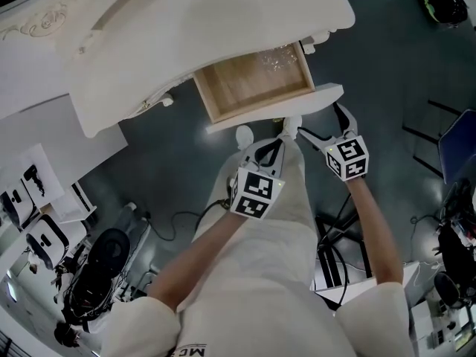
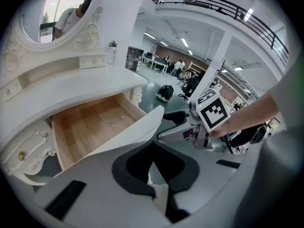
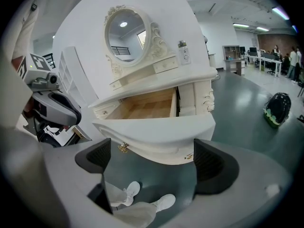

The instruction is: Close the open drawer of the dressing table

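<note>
The white dressing table (image 1: 186, 28) has its drawer (image 1: 253, 84) pulled out, showing a bare wooden bottom. The curved white drawer front (image 1: 279, 108) faces me. My left gripper (image 1: 269, 152) is just below that front, near its middle, with its jaws together and nothing in them. My right gripper (image 1: 327, 129) sits at the front's right end, jaws spread wide. In the right gripper view the drawer front (image 3: 156, 132), with a gold knob (image 3: 123, 147), lies just beyond the open jaws of the right gripper (image 3: 154, 161). In the left gripper view the drawer (image 2: 90, 125) is at left, beyond my left gripper (image 2: 154, 170).
An oval mirror (image 3: 126, 34) and a small bottle (image 3: 183, 51) top the table. A black and green backpack (image 3: 277, 108) lies on the floor to the right. A blue chair (image 1: 457, 143), cables and equipment (image 1: 97, 266) crowd the floor around me. My shoes (image 3: 142, 196) are under the drawer.
</note>
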### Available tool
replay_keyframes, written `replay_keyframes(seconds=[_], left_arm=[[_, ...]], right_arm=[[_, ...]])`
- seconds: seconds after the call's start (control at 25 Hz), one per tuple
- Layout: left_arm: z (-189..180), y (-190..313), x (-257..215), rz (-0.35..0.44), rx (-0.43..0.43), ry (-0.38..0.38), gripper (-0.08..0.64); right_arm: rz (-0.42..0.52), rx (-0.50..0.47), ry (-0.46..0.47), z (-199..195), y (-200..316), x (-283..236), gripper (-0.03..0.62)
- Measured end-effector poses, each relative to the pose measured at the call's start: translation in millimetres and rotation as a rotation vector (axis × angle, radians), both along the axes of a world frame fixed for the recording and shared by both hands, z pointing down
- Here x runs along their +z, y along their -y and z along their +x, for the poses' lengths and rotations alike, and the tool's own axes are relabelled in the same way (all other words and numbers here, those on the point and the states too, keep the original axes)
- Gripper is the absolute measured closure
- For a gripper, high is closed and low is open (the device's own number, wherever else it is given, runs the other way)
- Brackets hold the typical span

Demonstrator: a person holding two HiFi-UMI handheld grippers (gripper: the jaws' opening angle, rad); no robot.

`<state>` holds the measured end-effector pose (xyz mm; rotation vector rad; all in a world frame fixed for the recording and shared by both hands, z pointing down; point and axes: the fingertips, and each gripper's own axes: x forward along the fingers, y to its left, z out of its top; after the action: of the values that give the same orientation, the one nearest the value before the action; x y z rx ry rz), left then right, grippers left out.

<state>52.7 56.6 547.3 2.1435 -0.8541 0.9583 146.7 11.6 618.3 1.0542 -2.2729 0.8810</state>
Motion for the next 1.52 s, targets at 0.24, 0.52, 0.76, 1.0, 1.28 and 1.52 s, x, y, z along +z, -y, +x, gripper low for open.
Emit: replay_keyframes(seconds=[0.24,0.52,0.76,1.0,1.28,1.52], left_arm=[[-7.3,12.0,11.1,-0.01,-0.063,0.016,0.551],[-8.6,26.1,15.3,0.001,-0.086,0.013,0.551],[-11.2,31.0,19.0,-0.009,-0.107,0.019,0.551],[-16.9,42.2,20.3,0.0,-0.131,0.021,0.551],[-23.8,53.4,23.1,0.005,-0.153,0.021,0.551],[-26.4,62.8,30.0,-0.005,-0.165,0.025,0.551]], right_arm=[[0.004,-0.004,0.004,-2.8,9.3,-0.5,0.084],[0.002,-0.015,0.008,-5.4,22.1,-1.1,0.084],[0.003,-0.019,0.009,-8.0,32.7,-2.4,0.084],[0.01,-0.026,0.01,-11.3,45.8,-3.0,0.084],[0.017,-0.036,0.009,-18.2,64.9,-2.0,0.084],[0.024,-0.058,0.001,-22.0,77.9,-0.7,0.084]])
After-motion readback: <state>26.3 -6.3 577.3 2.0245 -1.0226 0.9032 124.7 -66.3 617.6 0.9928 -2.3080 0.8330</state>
